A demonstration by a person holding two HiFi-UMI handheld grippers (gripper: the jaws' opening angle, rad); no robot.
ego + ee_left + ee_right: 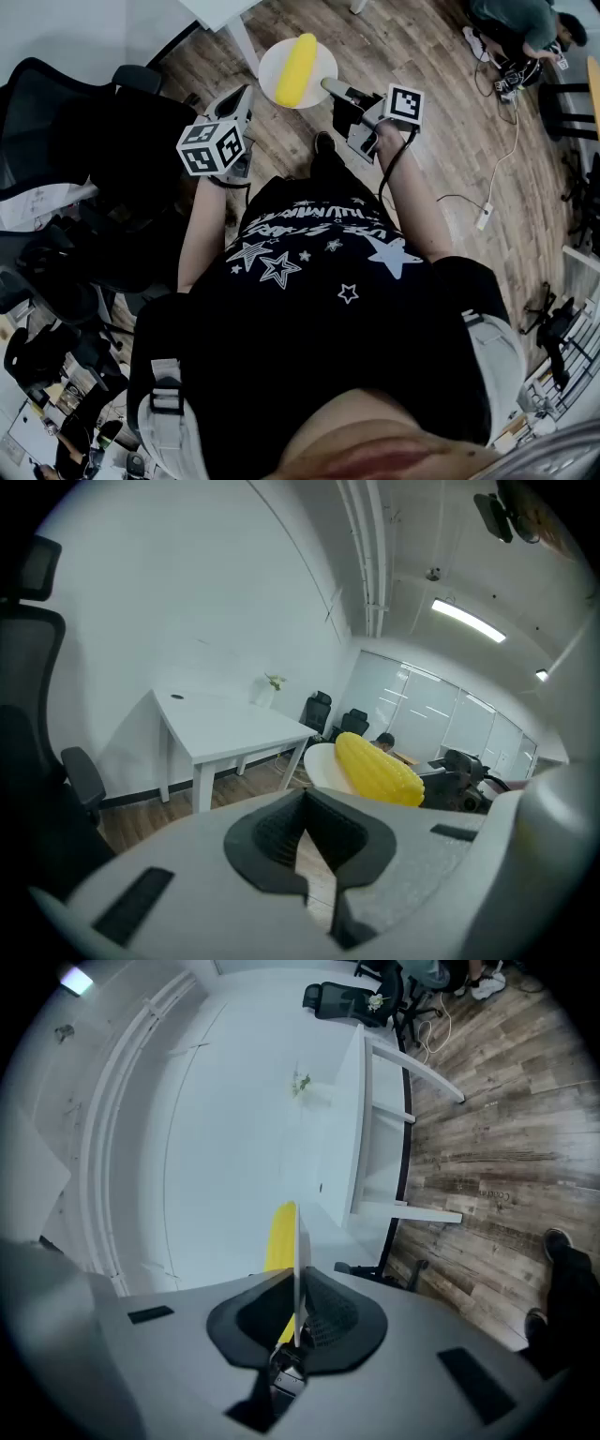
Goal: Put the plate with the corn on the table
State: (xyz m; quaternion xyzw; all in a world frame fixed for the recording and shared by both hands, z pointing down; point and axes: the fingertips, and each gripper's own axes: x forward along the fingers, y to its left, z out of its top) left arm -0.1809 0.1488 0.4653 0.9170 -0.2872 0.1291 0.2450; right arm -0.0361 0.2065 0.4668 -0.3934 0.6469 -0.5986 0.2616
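**Plate and corn held in the air, short of the table**

The right gripper is clamped on the rim of the white plate, its jaws nipping the thin edge. The plate hangs over the wooden floor, near the corner of the white table but not yet above it. The yellow corn lies loose across the plate.

The left gripper is closed on nothing and sits beside the plate without touching it.

The plate looks stiff and fairly light. The rim is the only place to take it, so all its weight hangs out from that one pinch. The corn is round and looks smooth, so I'd expect it to roll off if the plate tips. Best keep it level on the way down.
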